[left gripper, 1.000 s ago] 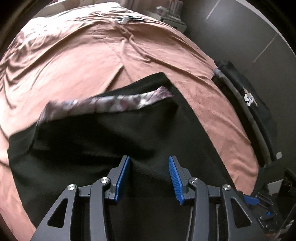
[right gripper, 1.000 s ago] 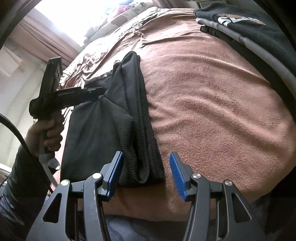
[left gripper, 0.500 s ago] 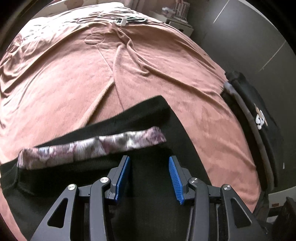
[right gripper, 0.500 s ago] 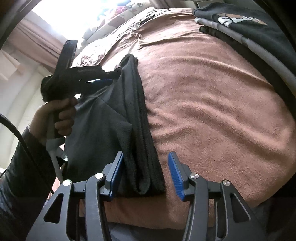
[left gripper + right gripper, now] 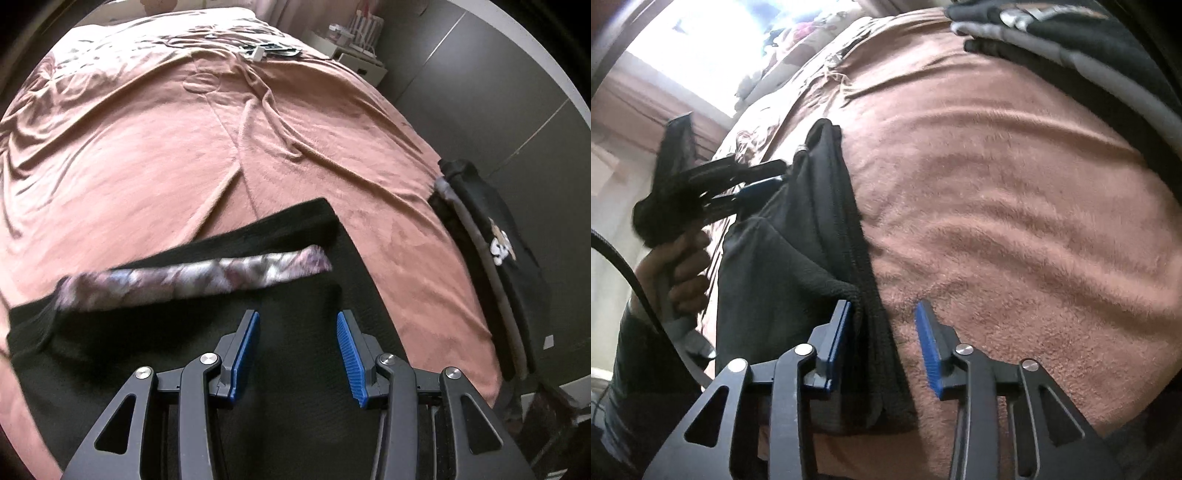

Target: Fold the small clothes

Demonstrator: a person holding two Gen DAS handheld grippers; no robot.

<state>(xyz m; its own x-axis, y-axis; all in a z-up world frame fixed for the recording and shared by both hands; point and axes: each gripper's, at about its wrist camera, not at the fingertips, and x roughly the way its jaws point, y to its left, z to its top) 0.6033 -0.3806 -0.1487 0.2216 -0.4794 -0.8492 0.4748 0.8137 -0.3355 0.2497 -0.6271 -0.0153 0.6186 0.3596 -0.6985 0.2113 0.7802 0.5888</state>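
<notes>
Because the black garment point(image 5: 798, 240) lies along the near edge of the bed, on the pink fleece blanket point(image 5: 1015, 206), both tools can reach it from the same side. It is part-folded: one long edge is doubled over into a thick ridge, and in the left wrist view a patterned purple-white band point(image 5: 199, 275), likely a waistband or lining, crosses its upper part.

The right gripper point(image 5: 882, 336) straddles the near end of that ridge. Its jaws are closing with the doubled cloth between them; the left pad touches fabric, the right pad stands clear over blanket. Judgement: pinning this corner so the fold holds.

The left gripper point(image 5: 297, 354) sits half spread over the cloth. From the right wrist view its tips meet the far upper corner, held up by the person's hand point(image 5: 679, 266); whether they pinch cloth I cannot tell.

A stack of dark folded clothes point(image 5: 491, 258) lies at the bed's far edge, well apart, presumably finished items.
</notes>
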